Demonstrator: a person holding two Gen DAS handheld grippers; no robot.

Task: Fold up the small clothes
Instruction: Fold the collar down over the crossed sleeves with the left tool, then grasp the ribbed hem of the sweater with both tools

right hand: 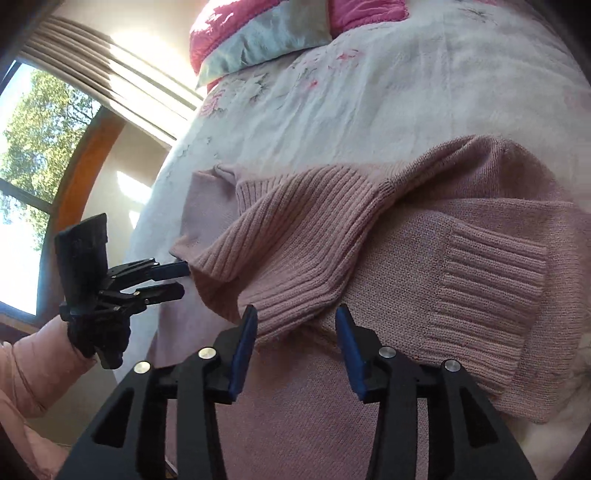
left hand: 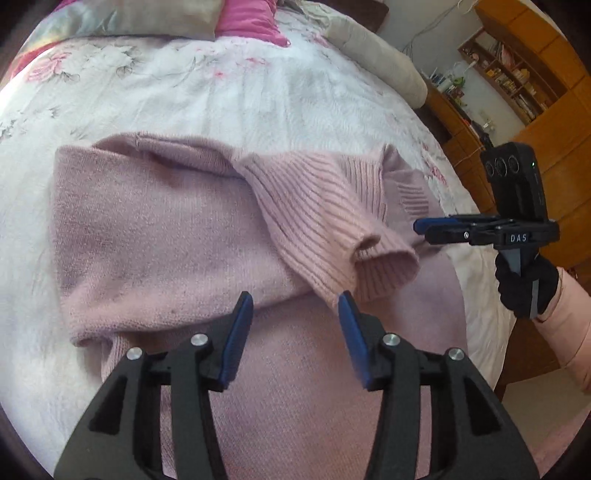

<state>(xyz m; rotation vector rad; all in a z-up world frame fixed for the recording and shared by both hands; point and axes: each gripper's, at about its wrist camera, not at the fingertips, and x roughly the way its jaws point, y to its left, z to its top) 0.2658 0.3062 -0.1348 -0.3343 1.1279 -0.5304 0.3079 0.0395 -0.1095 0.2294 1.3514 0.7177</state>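
Left claw (left hand: 295, 302) nearest, fingers spread wide, holding nothing, hovering over one pink sweater (left hand: 166, 229) on the bed (left hand: 221, 99). One ribbed sleeve (left hand: 314, 221) lies folded across the sweater body, its cuff just ahead of the claw's right finger. Right claw (right hand: 295, 317) also spread wide and empty above the sweater; a second ribbed cuff (right hand: 491, 280) sits ahead to its right. "DAS" reads on the right claw body in the left view. Two gloved hands, one per claw: right hand (left hand: 524, 288), left hand (right hand: 99, 336). Pillows (left hand: 243, 18) far ahead.
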